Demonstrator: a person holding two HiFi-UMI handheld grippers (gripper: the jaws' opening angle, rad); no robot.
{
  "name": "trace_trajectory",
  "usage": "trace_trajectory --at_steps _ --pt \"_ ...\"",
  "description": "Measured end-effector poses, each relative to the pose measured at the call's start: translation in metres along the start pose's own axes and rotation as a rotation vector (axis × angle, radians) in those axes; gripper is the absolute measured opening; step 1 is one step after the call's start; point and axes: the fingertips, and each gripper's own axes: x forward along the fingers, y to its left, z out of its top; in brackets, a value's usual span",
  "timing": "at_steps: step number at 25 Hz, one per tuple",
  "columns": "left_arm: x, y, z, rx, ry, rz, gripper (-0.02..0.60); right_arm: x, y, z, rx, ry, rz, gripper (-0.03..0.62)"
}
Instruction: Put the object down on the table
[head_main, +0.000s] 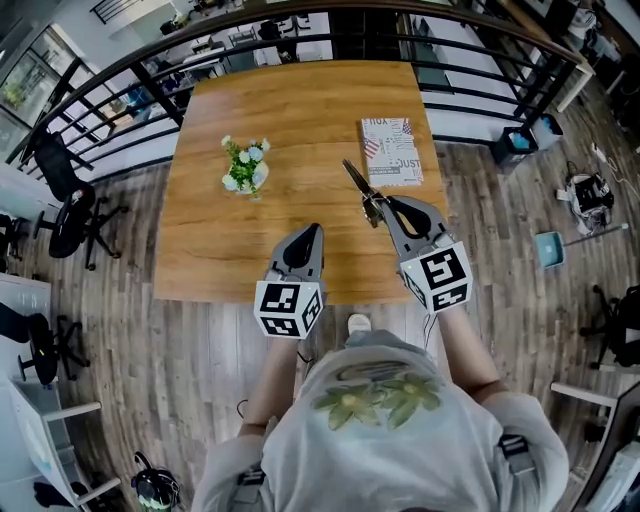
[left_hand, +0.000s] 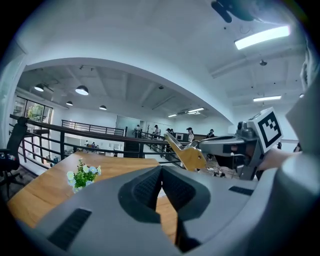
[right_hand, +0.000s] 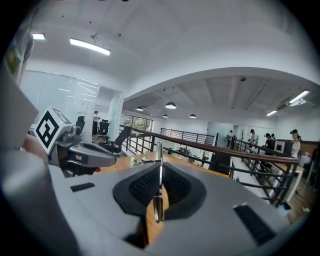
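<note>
With the right gripper (head_main: 384, 210) clamped on the scissors (head_main: 356, 180) above the table (head_main: 290, 120) and the left gripper (head_main: 313, 231) closed on nothing, lower the blades flat onto bare wood short of the book (head_main: 392, 150), then release

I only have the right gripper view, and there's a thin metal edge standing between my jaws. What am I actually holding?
Observer: Scissors. The right gripper is shut on their yellowish handle end, and the blades point away across the table.
Operator: Is anything near the blades that I can't see?
Observer: Yes, a book lies flat on the table just right of the blades in the head view.
Operator: And my other gripper's jaws?
Observer: The left gripper is shut with nothing between its jaws. It sits beside yours over the table's near edge.
</note>
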Motion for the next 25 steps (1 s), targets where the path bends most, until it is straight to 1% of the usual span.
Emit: trace_trajectory --at_steps 5,10,14,20,25 --pt "0.014 0.002 0.008 0.007 -0.007 0.031 0.012 0.018 -0.006 -0.008 -0.058 0.039 0.051 0.020" --pt "0.016 0.008 -0.008 0.002 0.032 0.064 0.012 0.030 -0.007 -0.026 -0.079 0.071 0.072 0.020" --pt "0.017 0.017 -0.016 -0.016 0.046 0.082 0.012 0.041 -0.007 -0.038 -0.099 0.101 0.078 0.021" --pt "0.030 0.023 -0.025 -0.030 0.071 0.082 0.012 0.055 -0.010 -0.059 -0.118 0.156 0.089 0.021" --pt "0.044 0.033 -0.028 -0.033 0.083 0.082 0.012 0.073 -0.017 -0.083 -0.123 0.222 0.099 0.021"
